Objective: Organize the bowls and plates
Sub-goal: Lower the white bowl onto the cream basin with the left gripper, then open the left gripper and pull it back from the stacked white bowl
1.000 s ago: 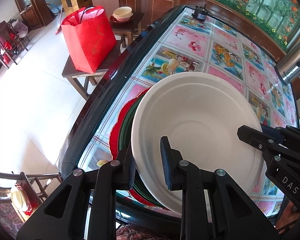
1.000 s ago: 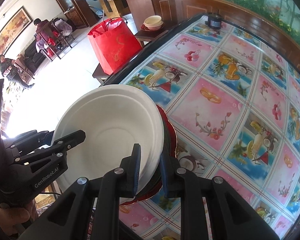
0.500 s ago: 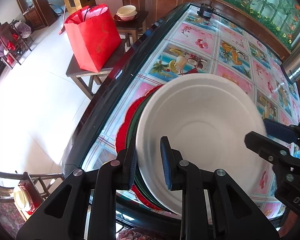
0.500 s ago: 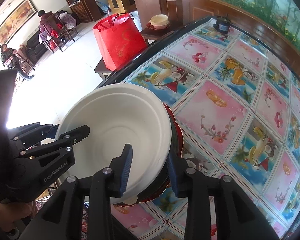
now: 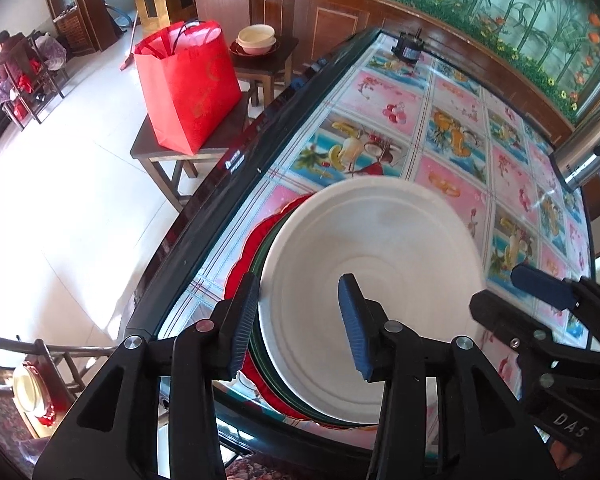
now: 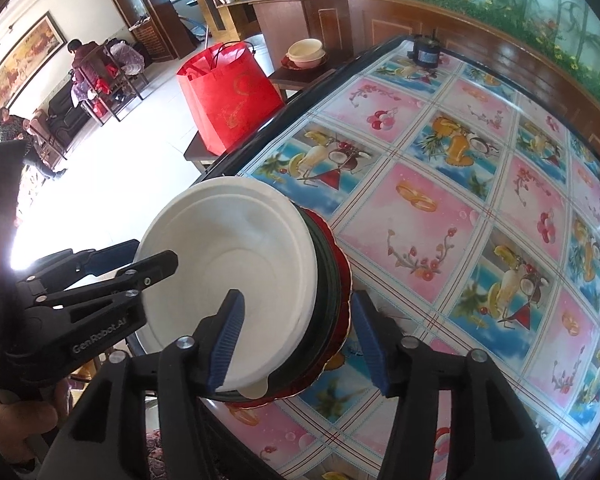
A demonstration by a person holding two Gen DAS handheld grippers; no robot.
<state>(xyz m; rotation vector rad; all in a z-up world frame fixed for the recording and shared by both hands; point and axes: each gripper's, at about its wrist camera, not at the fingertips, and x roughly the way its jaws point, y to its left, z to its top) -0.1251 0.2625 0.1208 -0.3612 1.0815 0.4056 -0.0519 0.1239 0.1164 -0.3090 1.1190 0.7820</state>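
Two wrist views over a stack of dishes at the near edge of a glass-topped table with a fruit-print cloth. The stack is a wide white shallow bowl sitting on a dark green plate, which rests on a red scalloped plate with a gilt rim.

Left gripper: its jaws have just been opening and now stand apart, straddling the stack's rim at about 8 o'clock on the bowl. One blue pad hangs outside the plates, the other over the bowl's inner wall; neither appears to press on the rim.

Right gripper: its jaws have likewise just been opening and stand wider. They bracket the opposite rim at about 4 o'clock on the bowl, one pad inside the bowl and the other outside the red plate, with a clear gap on both sides.

The two tools face each other across the bowl, each seen in the other's view at the far rim. The stack appears to lie flat on the table, released, and equally near to both hands.

The deciding relation is that each rim still runs between a pair of pads. By this reading a straight lift away from the rim would clear the stack, whereas a sideways pull could drag it toward the table edge.

At 11 o'clock beyond the table stand a red paper gift bag on a stool and a further pile of cream bowls.
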